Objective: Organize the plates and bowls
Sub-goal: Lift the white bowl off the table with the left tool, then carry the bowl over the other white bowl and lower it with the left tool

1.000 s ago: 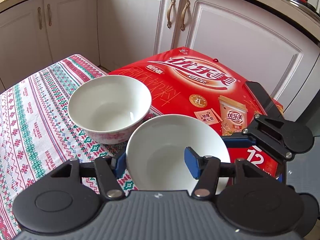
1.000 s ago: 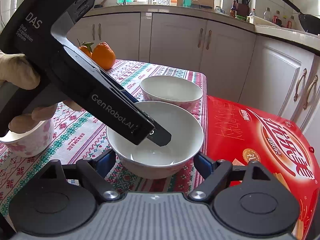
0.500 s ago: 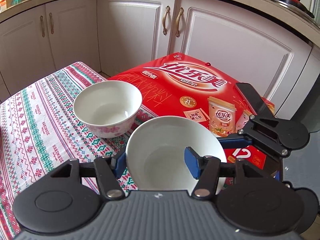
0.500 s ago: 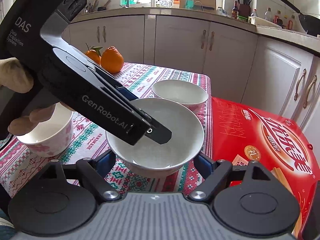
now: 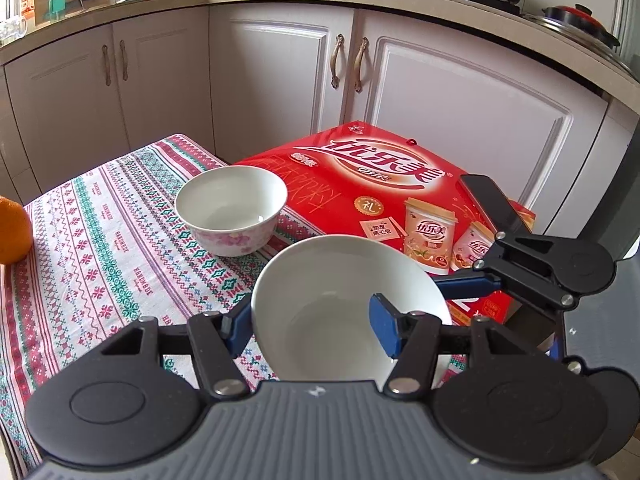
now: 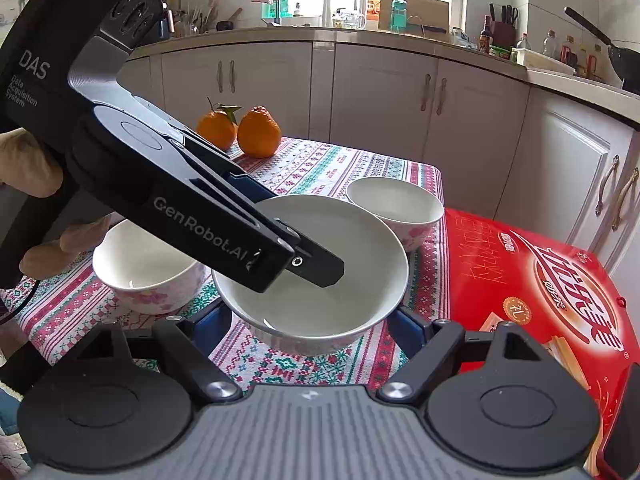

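The left hand-held gripper [image 5: 312,326] pinches the rim of the plain bowl [image 5: 344,304] above the table [image 5: 100,240]; this grip may slip. The right hand-held gripper [image 6: 308,320] is open underneath.

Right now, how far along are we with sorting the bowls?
Nothing looks stacked yet. In hand: the left tongs grip the plain white bowl by its rim, lifted above the tablecloth; the right tongs are open beneath it. Left: two floral bowls sit apart.
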Demonstrator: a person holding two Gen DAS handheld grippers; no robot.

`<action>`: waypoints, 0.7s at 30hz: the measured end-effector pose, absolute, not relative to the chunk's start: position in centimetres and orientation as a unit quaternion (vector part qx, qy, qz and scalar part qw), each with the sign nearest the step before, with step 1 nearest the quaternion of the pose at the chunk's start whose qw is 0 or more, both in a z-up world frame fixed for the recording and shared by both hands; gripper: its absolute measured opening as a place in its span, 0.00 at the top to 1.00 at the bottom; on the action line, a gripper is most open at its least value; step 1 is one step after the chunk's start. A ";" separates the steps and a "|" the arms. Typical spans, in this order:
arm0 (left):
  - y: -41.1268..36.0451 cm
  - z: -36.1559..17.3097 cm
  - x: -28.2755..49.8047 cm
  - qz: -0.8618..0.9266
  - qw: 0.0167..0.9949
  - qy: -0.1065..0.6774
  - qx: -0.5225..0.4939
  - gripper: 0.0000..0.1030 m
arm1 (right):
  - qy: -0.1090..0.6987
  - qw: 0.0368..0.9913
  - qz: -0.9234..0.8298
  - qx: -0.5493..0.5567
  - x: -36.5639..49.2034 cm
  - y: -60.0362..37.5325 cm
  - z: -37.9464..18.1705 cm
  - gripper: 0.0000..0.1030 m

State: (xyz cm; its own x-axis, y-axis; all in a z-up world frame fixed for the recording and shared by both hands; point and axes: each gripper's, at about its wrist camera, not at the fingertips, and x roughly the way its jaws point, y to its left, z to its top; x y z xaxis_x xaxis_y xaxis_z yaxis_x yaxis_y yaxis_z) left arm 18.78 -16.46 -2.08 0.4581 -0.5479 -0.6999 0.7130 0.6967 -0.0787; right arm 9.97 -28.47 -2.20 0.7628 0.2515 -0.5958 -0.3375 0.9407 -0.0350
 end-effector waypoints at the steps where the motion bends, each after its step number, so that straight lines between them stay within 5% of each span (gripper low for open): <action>1: -16.2 -2.0 18.6 -0.369 0.848 0.363 0.109 0.43 | 0.305 0.936 0.160 -0.071 9.8 -28.2 -2.1 0.15; 21: -8.4 0.3 16.8 -0.305 0.887 0.339 0.075 0.42 | 0.284 0.924 0.237 -0.096 10.1 -22.3 -0.5 0.15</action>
State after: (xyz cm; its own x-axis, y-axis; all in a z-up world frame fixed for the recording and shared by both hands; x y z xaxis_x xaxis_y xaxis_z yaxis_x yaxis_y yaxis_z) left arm 16.77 -8.38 0.34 0.5835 -0.4906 -0.6471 0.5925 0.8022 -0.0740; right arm 10.07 -22.32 -0.46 0.7266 0.3836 -0.5700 -0.4926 0.8692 -0.0430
